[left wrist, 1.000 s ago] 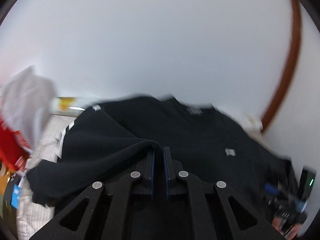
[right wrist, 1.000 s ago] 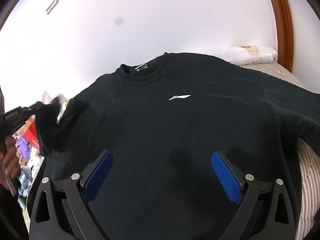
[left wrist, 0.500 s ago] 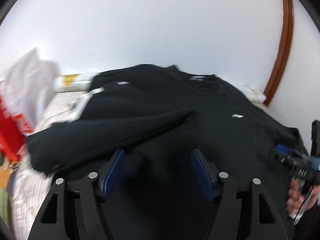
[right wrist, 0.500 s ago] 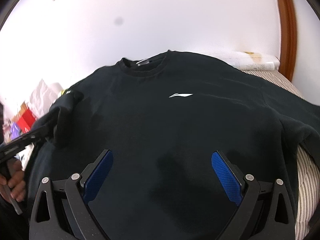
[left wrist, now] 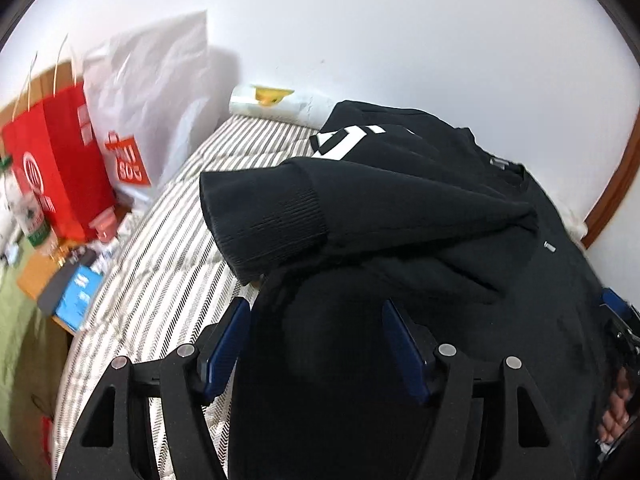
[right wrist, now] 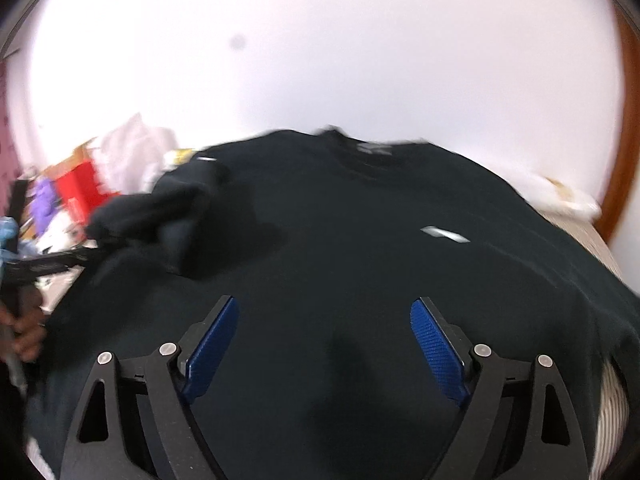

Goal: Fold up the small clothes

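A black sweatshirt (right wrist: 360,240) with a small white chest logo (right wrist: 444,235) lies spread face up on a striped bed (left wrist: 160,264). Its left sleeve (left wrist: 360,216) is folded in across the body, ribbed cuff (left wrist: 272,220) pointing left. It also shows in the right wrist view (right wrist: 160,216). My left gripper (left wrist: 316,340) is open and empty, just above the sweatshirt's left edge below the cuff. My right gripper (right wrist: 324,344) is open and empty over the lower middle of the sweatshirt.
A red paper bag (left wrist: 56,172) and a white shopping bag (left wrist: 148,108) stand left of the bed. Boxes and clutter (left wrist: 68,288) lie on a low surface beside it. A white wall is behind; a brown wooden frame (left wrist: 612,196) curves at the right.
My left gripper was shut on the sleeve, carried it over the body, then opened and let it go. It has since drawn back to the left. The right gripper stayed open, shifting slightly.
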A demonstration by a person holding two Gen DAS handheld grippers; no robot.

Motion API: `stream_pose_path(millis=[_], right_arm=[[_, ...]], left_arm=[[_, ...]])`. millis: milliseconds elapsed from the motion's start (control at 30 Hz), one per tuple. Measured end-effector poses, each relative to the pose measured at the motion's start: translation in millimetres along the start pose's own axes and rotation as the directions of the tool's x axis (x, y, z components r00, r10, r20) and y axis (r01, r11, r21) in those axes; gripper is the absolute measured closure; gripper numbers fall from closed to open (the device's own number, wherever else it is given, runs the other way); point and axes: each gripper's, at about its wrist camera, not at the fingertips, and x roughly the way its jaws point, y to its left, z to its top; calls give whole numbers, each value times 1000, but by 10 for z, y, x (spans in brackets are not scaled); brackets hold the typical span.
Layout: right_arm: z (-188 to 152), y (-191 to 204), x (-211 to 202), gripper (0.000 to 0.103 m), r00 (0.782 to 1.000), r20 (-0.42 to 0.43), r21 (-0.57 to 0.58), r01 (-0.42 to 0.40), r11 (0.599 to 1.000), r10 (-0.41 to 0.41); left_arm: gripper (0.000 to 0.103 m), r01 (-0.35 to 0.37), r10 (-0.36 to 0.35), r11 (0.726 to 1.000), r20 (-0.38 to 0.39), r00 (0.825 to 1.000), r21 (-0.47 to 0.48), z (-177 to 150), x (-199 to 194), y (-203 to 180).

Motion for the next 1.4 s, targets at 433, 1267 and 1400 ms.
stream_pose_path(millis=[433, 1267, 1400], right_arm=[[771, 1722, 784, 16, 976, -40, -415, -210, 885, 213], [689, 133, 538, 94, 997, -11, 232, 71, 970, -71], [422, -125, 487, 94, 985, -99, 238, 159, 958, -139]], left_arm=[[37, 90, -99, 976, -36, 994, -199, 76, 51, 519], [37, -23, 16, 997, -89, 996, -76, 0, 177, 349], [37, -29, 23, 997, -90, 996, -71, 1, 179, 340]])
